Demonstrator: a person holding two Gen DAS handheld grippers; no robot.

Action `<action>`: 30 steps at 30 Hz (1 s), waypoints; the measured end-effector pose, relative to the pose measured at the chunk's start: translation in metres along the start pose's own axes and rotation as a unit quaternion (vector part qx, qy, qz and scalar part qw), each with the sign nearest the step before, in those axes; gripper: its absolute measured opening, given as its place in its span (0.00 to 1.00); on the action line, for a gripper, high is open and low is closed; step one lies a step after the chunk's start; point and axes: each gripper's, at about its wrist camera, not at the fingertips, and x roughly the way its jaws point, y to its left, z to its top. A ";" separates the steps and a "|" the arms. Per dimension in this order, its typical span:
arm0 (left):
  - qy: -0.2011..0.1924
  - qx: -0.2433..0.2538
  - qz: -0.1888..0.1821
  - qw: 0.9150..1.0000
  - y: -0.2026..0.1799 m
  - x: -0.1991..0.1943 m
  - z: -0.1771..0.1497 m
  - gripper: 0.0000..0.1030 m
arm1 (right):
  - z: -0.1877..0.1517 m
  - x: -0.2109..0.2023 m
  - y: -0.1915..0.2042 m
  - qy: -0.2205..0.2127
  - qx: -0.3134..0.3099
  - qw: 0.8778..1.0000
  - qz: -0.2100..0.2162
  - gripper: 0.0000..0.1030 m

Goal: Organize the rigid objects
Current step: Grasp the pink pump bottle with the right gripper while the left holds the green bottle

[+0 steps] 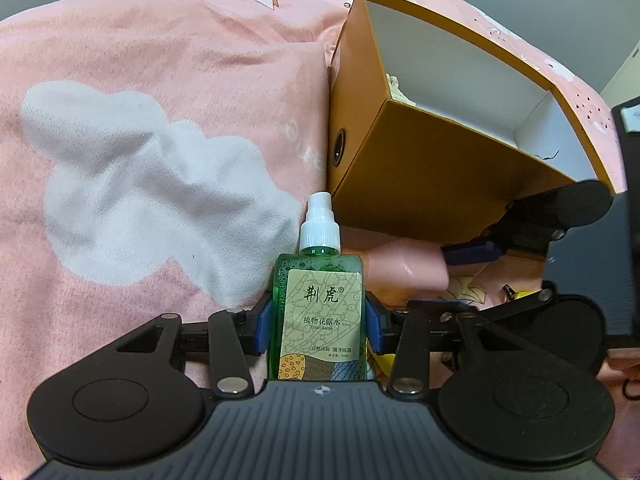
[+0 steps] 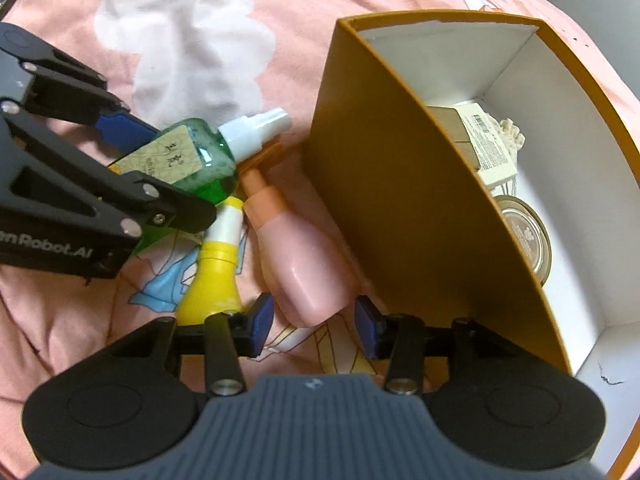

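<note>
Nearest the left wrist camera, the left gripper (image 1: 319, 326) is clenched on the green spray bottle (image 1: 319, 316), blue pads pressed to both flat sides, white nozzle pointing to twelve o'clock. In the right wrist view the right gripper (image 2: 315, 322) stands released, its jaws spread to either side of the base of the pink bottle (image 2: 298, 268) without, as far as I can tell, touching it.

A little further out, the pink bottle lies on the pink blanket (image 2: 64, 320) with its neck toward eleven o'clock, and the yellow bottle (image 2: 214, 280) lies just beside it at nine o'clock, its white cap tucked near the green one.

Beyond them, at one to three o'clock, sits the orange box (image 2: 384, 200), open at the top. Inside it are a carton with a printed label (image 2: 486, 148), a round tin (image 2: 524, 236) and something knitted and cream-coloured (too blurred to name).

So the sorting looks partly done: some items are boxed, one bottle is in hand, and two wait on the bedding.
</note>
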 end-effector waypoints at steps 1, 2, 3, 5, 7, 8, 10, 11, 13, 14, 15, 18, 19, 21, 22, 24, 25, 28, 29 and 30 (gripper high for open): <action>0.000 0.001 0.000 1.000 0.000 0.000 0.000 0.49 | -0.001 0.004 0.001 0.002 0.008 1.000 0.002 0.42; 0.000 0.001 0.000 1.000 -0.001 0.000 0.000 0.49 | -0.002 0.007 0.003 0.001 0.018 1.000 -0.002 0.44; 0.000 0.001 0.000 1.000 -0.001 0.000 0.001 0.49 | -0.003 0.009 0.005 0.000 0.021 1.000 -0.012 0.44; 0.001 0.001 0.002 1.000 0.000 0.001 0.001 0.49 | -0.003 0.008 0.020 -0.006 -0.009 0.999 -0.046 0.48; 0.002 -0.001 0.003 1.000 0.000 0.002 0.001 0.49 | -0.003 0.005 0.036 -0.013 -0.061 0.995 -0.078 0.53; 0.002 -0.001 0.003 1.000 0.000 0.002 0.002 0.49 | -0.002 0.003 0.040 -0.016 -0.077 0.993 -0.083 0.55; 0.001 -0.003 0.002 1.000 0.000 0.002 0.002 0.49 | 0.000 0.000 0.046 -0.015 -0.099 0.991 -0.090 0.55; 0.000 -0.004 0.001 1.000 0.000 0.002 0.002 0.49 | 0.001 -0.002 0.050 -0.016 -0.115 0.989 -0.096 0.56; -0.003 -0.009 -0.002 1.000 0.002 -0.001 0.001 0.49 | -0.001 -0.007 0.053 -0.021 -0.138 0.985 -0.103 0.57; -0.003 -0.010 -0.002 1.000 0.003 -0.001 0.000 0.49 | -0.003 -0.011 0.054 -0.027 -0.148 0.983 -0.103 0.59; -0.003 -0.011 -0.003 1.000 0.003 -0.002 -0.001 0.49 | -0.006 -0.019 0.052 -0.038 -0.160 0.981 -0.101 0.61; -0.003 -0.010 -0.002 1.000 0.004 -0.001 -0.001 0.49 | -0.014 -0.029 0.059 -0.057 -0.208 0.970 -0.113 0.62; -0.003 -0.010 -0.002 1.000 0.004 -0.001 -0.001 0.49 | -0.015 -0.030 0.063 -0.059 -0.225 0.966 -0.112 0.62; -0.003 -0.012 -0.003 1.000 0.004 -0.001 -0.001 0.49 | -0.015 -0.030 0.065 -0.055 -0.244 0.962 -0.108 0.60; -0.002 -0.015 -0.002 1.000 0.005 -0.001 -0.001 0.49 | -0.013 -0.027 0.064 -0.050 -0.245 0.963 -0.101 0.56; 0.000 -0.026 -0.006 1.000 0.009 0.000 -0.001 0.49 | -0.011 -0.022 0.060 -0.048 -0.239 0.967 -0.073 0.53; 0.000 -0.030 -0.008 1.000 0.011 0.000 -0.001 0.49 | -0.011 -0.019 0.057 -0.050 -0.235 0.969 -0.063 0.52; 0.000 -0.030 -0.009 1.000 0.011 0.000 -0.001 0.49 | -0.018 -0.005 0.061 -0.050 -0.246 0.966 -0.070 0.52; 0.001 -0.031 -0.010 0.999 0.011 0.000 -0.001 0.49 | -0.021 -0.001 0.062 -0.048 -0.246 0.965 -0.073 0.52; 0.000 -0.031 -0.011 0.999 0.012 -0.001 -0.001 0.49 | -0.023 0.001 0.062 -0.046 -0.238 0.968 -0.071 0.52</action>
